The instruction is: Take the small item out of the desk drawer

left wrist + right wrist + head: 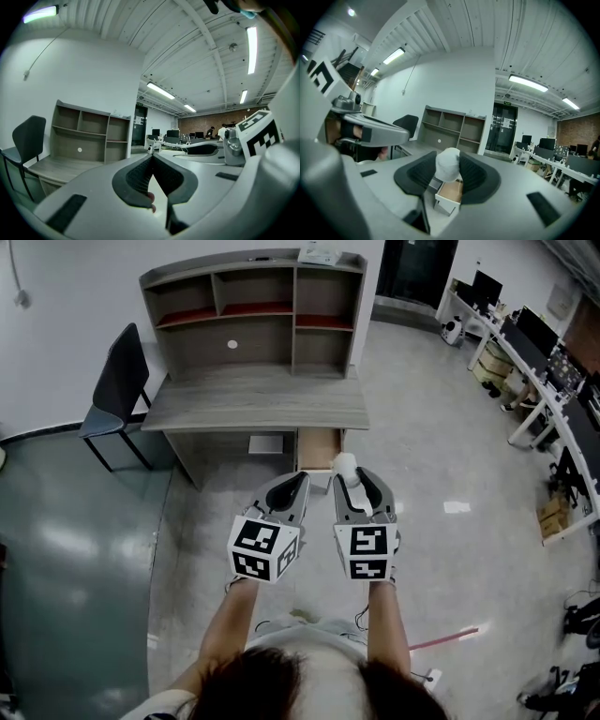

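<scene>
My right gripper is shut on a small white rounded item, held in the air in front of the desk. In the right gripper view the white item sits pinched between the two dark pads, with the pulled-out drawer below and beyond it, its wooden bottom bare. That open drawer juts from the desk's right side in the head view. Beside it on the left, my left gripper is shut, its jaws meeting at the tips with nothing between them.
A grey hutch with open shelves stands on the desk. A dark chair is at the desk's left. White work tables with monitors line the right side. A red-and-white stick lies on the floor near my feet.
</scene>
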`<act>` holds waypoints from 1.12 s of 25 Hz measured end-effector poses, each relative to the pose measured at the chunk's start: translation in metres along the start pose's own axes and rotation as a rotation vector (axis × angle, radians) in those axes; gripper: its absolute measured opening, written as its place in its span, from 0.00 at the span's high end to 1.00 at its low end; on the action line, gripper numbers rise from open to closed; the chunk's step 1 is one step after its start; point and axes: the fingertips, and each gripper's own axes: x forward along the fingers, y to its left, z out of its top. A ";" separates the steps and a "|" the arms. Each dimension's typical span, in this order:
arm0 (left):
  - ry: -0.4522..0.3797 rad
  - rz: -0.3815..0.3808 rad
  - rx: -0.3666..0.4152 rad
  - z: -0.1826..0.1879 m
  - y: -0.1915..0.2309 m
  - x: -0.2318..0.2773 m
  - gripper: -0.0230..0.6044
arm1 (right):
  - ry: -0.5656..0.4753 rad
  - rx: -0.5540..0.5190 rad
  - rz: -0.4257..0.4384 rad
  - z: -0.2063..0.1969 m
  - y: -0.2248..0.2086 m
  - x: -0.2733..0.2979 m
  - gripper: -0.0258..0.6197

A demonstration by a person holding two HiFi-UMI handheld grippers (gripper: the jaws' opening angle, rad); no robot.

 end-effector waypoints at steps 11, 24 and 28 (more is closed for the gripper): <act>-0.003 0.036 0.002 0.005 -0.016 0.002 0.94 | -0.034 -0.003 0.029 0.002 -0.014 -0.015 0.70; -0.007 0.072 0.003 0.012 -0.074 -0.007 0.94 | -0.074 -0.018 0.093 0.005 -0.035 -0.060 0.70; -0.007 0.087 0.005 0.013 -0.088 -0.014 0.94 | -0.090 -0.019 0.107 0.006 -0.039 -0.077 0.70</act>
